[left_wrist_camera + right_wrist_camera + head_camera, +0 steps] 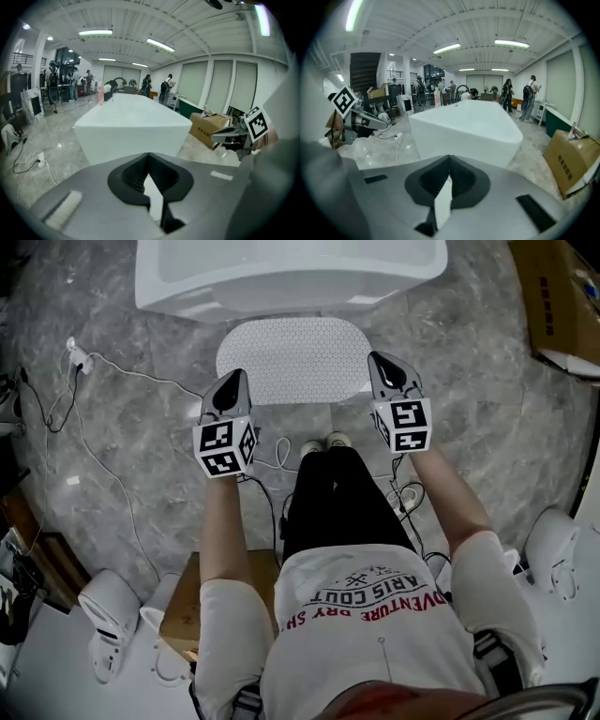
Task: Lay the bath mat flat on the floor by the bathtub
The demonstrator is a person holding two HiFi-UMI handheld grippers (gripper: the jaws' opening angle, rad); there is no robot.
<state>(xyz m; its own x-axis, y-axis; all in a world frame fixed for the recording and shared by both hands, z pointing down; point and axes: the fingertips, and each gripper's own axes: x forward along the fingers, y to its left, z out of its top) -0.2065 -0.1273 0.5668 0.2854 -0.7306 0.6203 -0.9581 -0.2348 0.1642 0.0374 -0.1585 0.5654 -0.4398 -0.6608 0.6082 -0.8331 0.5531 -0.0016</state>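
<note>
The white dotted bath mat (295, 360) spreads out over the grey floor just in front of the white bathtub (281, 277). My left gripper (230, 390) is shut on its near left corner and my right gripper (389, 371) on its near right corner. In the left gripper view a strip of mat (154, 197) is pinched in the left gripper (149, 161), with the bathtub (131, 124) straight ahead. The right gripper view shows the same: mat (443, 201) clamped in the right gripper (449, 166), facing the bathtub (468, 124). I cannot tell whether the mat rests on the floor.
Cables (122, 376) and a power strip (77, 354) lie on the floor at the left. A cardboard box (562, 296) stands at the far right, another (183, 606) beside my left leg. My shoes (323, 443) stand just behind the mat. People stand far off in the hall.
</note>
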